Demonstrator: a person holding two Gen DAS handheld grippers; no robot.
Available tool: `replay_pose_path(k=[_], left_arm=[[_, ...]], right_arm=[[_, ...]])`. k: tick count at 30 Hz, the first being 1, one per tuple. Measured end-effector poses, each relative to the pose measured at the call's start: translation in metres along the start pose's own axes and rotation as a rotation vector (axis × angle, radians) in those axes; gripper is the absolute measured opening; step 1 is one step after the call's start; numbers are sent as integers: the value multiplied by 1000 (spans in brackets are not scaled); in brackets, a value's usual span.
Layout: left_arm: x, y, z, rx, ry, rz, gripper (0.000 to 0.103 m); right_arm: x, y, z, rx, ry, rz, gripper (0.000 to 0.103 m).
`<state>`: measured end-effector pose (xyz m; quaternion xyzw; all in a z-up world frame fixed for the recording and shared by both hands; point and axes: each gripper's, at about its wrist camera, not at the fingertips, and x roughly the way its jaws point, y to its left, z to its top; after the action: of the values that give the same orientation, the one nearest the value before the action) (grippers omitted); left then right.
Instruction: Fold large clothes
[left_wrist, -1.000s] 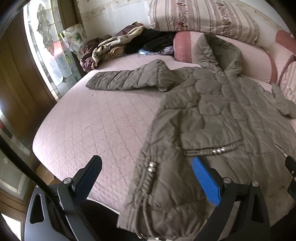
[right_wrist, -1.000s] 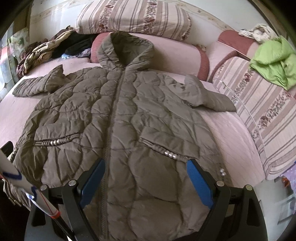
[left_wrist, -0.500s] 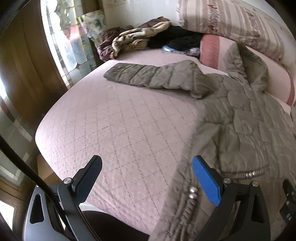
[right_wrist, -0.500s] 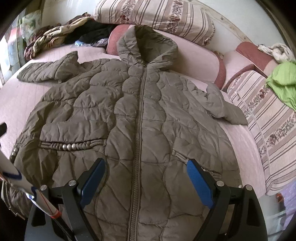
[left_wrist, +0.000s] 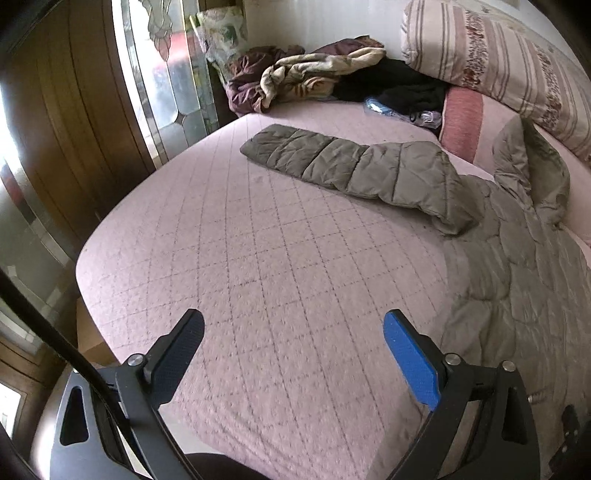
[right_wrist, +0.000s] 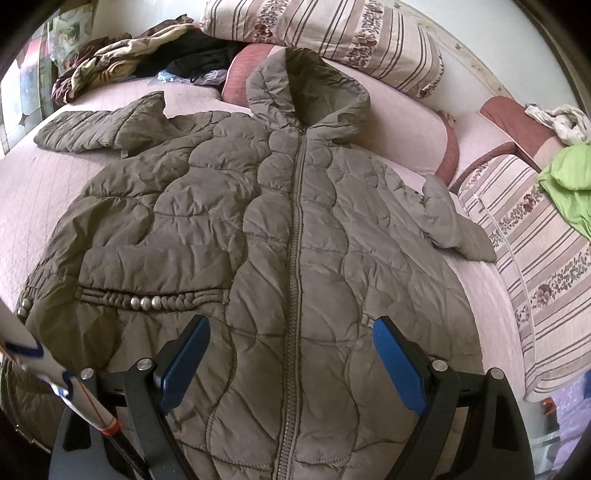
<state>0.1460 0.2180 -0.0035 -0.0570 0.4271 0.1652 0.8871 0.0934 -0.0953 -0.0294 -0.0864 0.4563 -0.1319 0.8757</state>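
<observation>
A large olive quilted hooded coat (right_wrist: 288, 236) lies front up and zipped on the pink quilted bed (left_wrist: 280, 266), hood toward the pillows. Its left sleeve (left_wrist: 354, 170) stretches out flat across the bed; its right sleeve (right_wrist: 450, 225) lies folded near the striped bolster. My left gripper (left_wrist: 293, 354) is open and empty above bare bedspread, left of the coat's body (left_wrist: 524, 295). My right gripper (right_wrist: 291, 362) is open and empty just above the coat's lower front, over the zip.
A heap of clothes (left_wrist: 317, 77) lies at the bed's far left corner beside a stained-glass window (left_wrist: 166, 85). Striped pillows (right_wrist: 332, 29) line the headboard. A striped bolster (right_wrist: 535, 258) with a green garment (right_wrist: 569, 184) runs along the right side.
My left gripper has swung left, off the coat's hem, and now faces bare bedspread and the outstretched sleeve. My right gripper has shifted toward the coat's centre, over the zip.
</observation>
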Motion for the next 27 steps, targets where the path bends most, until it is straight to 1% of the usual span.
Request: replay_pose_path(k=[7, 9, 16, 23, 27], left_arm=[[30, 7, 26, -21, 24, 50, 92], [41, 10, 36, -32, 38, 52, 92], [85, 22, 72, -118, 82, -10, 92], [152, 36, 121, -216, 150, -61, 92], [190, 47, 143, -310, 203, -133, 92]], right_arm=[[8, 4, 5, -6, 13, -3, 92], [10, 5, 7, -8, 15, -4, 92], [23, 13, 13, -15, 32, 11, 92], [42, 14, 13, 3, 64, 53, 92], [47, 12, 13, 10, 58, 74, 93]])
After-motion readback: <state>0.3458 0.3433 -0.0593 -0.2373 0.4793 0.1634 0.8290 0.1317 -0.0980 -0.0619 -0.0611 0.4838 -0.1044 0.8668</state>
